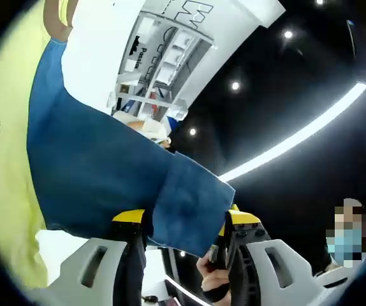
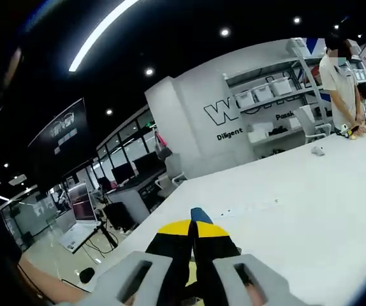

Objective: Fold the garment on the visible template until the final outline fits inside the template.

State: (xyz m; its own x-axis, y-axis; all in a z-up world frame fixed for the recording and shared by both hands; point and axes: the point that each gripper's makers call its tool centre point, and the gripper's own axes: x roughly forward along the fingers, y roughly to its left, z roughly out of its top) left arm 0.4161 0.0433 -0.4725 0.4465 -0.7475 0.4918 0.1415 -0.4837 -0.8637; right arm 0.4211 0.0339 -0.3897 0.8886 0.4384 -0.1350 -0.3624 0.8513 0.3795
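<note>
The blue garment (image 1: 100, 172) hangs close in front of the left gripper view, and a folded cuff-like end drops between the jaws. My left gripper (image 1: 183, 233) stands with its yellow-tipped jaws wide apart on either side of that end. In the right gripper view my right gripper (image 2: 192, 233) is shut, its yellow pads pressed together with a small tip of blue cloth (image 2: 199, 214) sticking out above them. The white table (image 2: 310, 210) stretches away beyond it. No template outline can be made out.
Yellow fabric (image 1: 4, 153) with a printed ring of letters runs down the left side. A hand (image 1: 212, 275) shows between the left jaws. A person (image 2: 340, 76) stands at the table's far end near small items (image 2: 317, 150). Shelves (image 2: 269, 95) line the back wall.
</note>
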